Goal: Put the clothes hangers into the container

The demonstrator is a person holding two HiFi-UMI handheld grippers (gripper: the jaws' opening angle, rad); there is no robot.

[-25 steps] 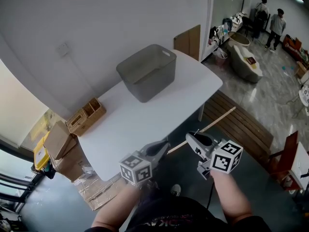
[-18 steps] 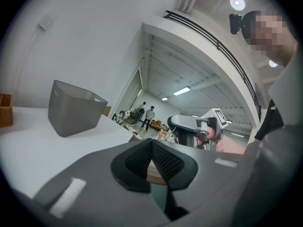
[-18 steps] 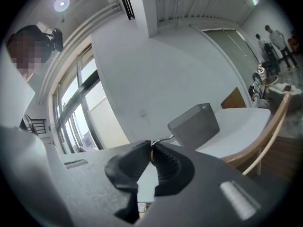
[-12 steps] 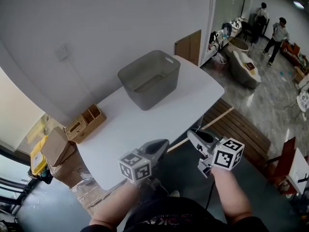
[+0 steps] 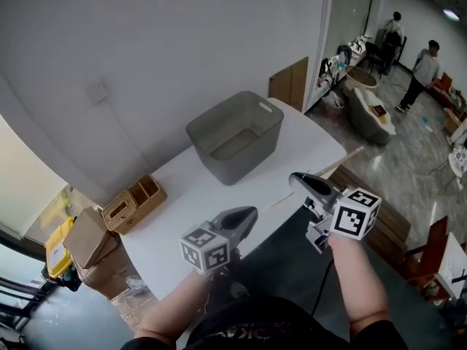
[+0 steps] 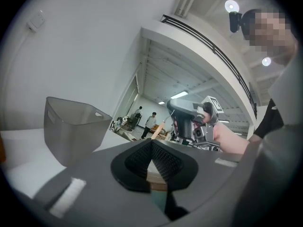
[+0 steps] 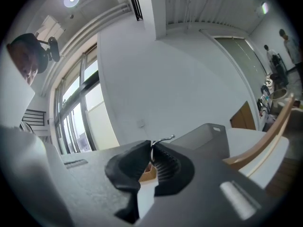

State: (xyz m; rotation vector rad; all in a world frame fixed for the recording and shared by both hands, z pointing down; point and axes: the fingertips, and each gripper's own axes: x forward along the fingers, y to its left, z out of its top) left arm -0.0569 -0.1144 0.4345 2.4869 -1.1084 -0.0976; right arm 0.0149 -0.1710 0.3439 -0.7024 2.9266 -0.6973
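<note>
With the right gripper [image 5: 297, 179] pinching the wooden hanger [image 5: 343, 160] by its metal hook [image 7: 163, 139] and the left gripper [image 5: 252, 211] clamped on its wooden end, carry it level over the grey bin [image 5: 235, 133] before releasing both.

Grey container [image 5: 244, 162]; white table [image 5: 179, 217]; tan wooden hanger [image 7: 262, 145]; black-white square-patterned marker cubes [image 5: 206, 248].

wooden hanger [image 7: 265, 142]: held by left gripper [image 5: 252, 213] and right gripper [image 7: 151, 150] | grey container [image 5: 252, 159]: upright, open-topped
</note>
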